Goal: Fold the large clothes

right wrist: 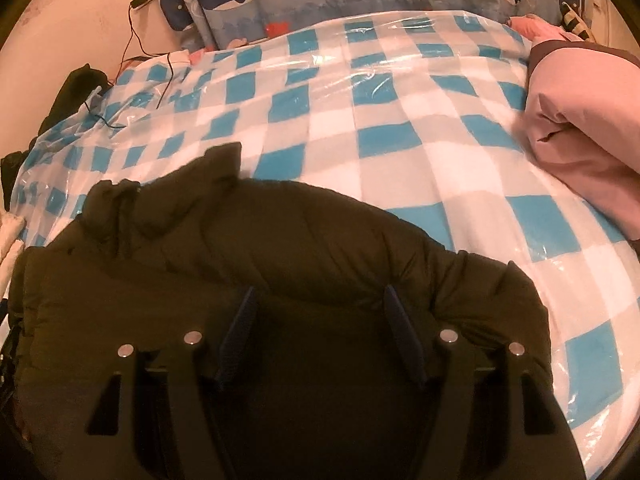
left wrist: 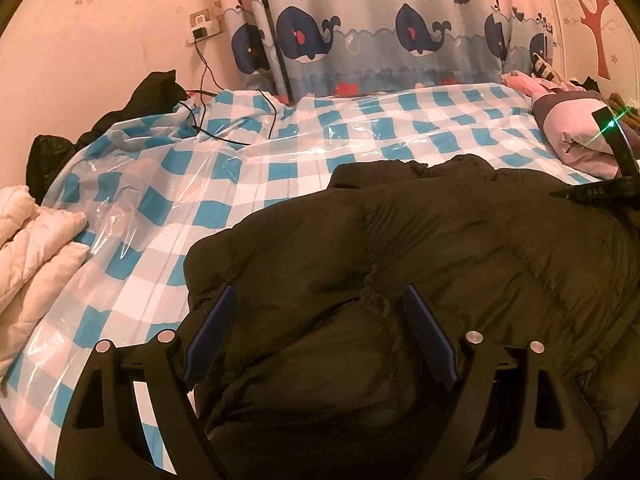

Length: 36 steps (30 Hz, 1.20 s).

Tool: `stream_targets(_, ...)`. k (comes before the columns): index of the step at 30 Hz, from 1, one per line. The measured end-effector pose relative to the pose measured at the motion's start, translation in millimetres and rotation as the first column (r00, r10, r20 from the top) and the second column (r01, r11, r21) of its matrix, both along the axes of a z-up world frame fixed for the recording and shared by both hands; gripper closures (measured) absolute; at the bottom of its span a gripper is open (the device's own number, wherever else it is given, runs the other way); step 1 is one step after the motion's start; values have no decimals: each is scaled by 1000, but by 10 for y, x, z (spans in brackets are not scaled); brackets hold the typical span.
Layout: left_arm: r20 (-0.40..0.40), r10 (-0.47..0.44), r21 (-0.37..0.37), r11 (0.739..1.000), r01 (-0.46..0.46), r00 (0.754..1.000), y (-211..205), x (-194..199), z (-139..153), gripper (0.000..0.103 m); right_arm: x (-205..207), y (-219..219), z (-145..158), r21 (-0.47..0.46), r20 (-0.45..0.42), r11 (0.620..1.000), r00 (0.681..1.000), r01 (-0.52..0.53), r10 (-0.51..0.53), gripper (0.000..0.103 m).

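Note:
A dark olive puffer jacket (left wrist: 440, 240) lies spread on the checked bed cover (left wrist: 280, 140) and fills the near part of both views. My left gripper (left wrist: 319, 292) stands open over the jacket's left part, its blue pads wide apart with padded fabric bulging beneath them. My right gripper (right wrist: 320, 290) is also open, low over the jacket (right wrist: 280, 240) near its right edge, with shadowed fabric between its fingers. The jacket's collar points away toward the curtain. The pads do not visibly pinch any fold.
The blue-and-white cover (right wrist: 400, 100) has a shiny plastic sheet over it. A folded pink garment (right wrist: 580, 120) lies at the right, a white quilted garment (left wrist: 36, 240) at the left, black clothing (left wrist: 132, 104) and cables (left wrist: 224, 136) at the far left by the wall. A whale-print curtain (left wrist: 380, 40) hangs behind.

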<state>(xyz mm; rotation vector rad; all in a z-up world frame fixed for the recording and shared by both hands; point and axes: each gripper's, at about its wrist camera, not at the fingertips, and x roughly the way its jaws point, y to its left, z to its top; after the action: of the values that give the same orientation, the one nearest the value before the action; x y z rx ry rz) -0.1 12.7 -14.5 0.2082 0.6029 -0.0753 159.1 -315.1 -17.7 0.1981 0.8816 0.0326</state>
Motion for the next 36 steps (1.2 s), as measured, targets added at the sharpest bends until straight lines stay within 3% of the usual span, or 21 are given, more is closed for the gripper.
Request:
stream_targets(5, -3, 1, -4, 1000, -1, 1000, 8, 0, 4, 22, 22, 22, -25, -14, -21, 1000, 1000, -3, 3, 39)
stream_targets(7, -20, -13, -37, 999, 13, 1000, 32, 7, 42, 22, -30, 49, 77, -22, -1, 1000, 1000, 4, -4, 39)
stream_targets(10, 2, -25, -98, 995, 25, 1000, 100, 40, 275, 21, -130, 193, 308, -73, 85, 997, 995, -38, 44, 37)
stream_targets(13, -2, -15, -110, 994, 15, 1000, 154, 295, 425, 15, 1, 232, 259, -83, 50, 995, 997, -54, 58, 34)
stream_targets(16, -86, 3, -51, 999, -7, 996, 146, 685, 282, 15, 140, 122, 43, -36, -9, 999, 1000, -29, 29, 34)
stream_targets(18, -179, 28, 12, 1000, -26, 983, 153, 974, -42, 13, 171, 32, -54, 1, -14, 1000, 1000, -9, 9, 34)
stream_targets(23, -276, 33, -49, 998, -48, 961, 269, 1217, -406, 7, 271, 32, -175, -8, -60, 1000, 998, -7, 7, 32)
stream_targets(27, -325, 59, 6, 998, -60, 944, 261, 1115, -281, 7, 271, 15, -95, -1, -131, 1000, 991, -15, 15, 32)
stream_targets(29, -311, 52, 17, 999, -49, 949, 330, 961, -104, 7, 46, -56, 154, 46, -82, 999, 997, -2, 6, 32)
stream_targets(32, -292, 53, 41, 998, -42, 955, 594, 535, 164, 7, -374, -67, 471, 21, -23, 999, 998, -50, 50, 30)
stream_targets(36, -340, 83, 76, 995, -61, 937, 856, 335, 218, 7, -697, -151, 640, -14, -30, 995, 995, -98, 98, 27)
